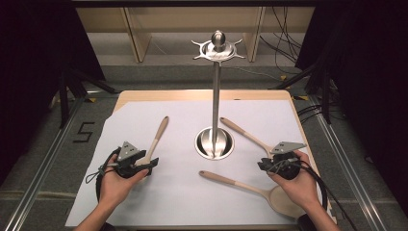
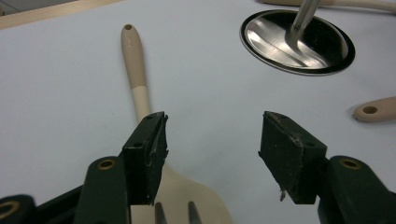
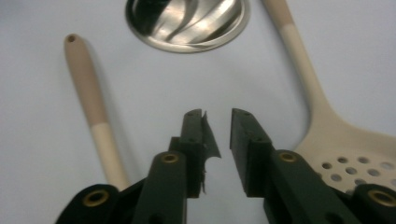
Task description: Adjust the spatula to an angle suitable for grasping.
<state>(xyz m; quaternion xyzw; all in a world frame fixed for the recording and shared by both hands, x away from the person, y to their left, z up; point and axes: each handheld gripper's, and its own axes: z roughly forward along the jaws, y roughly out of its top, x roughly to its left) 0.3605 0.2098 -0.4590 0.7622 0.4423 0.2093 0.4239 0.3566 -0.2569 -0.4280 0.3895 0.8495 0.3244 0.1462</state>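
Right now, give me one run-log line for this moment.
left gripper open over slotted turner | right gripper nearly closed, empty | stand bare | three utensils on paper

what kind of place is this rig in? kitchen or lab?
Most likely a lab data-collection bench, not a kitchen: a paper-covered table fenced by metal rails and black drapes, loose cables on the floor, and a utensil stand staged with three spatulas.

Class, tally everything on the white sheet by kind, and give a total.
Slotted spatula: 1
Perforated skimmer: 1
Spoon: 1
Steel hanging stand: 1
Total: 4
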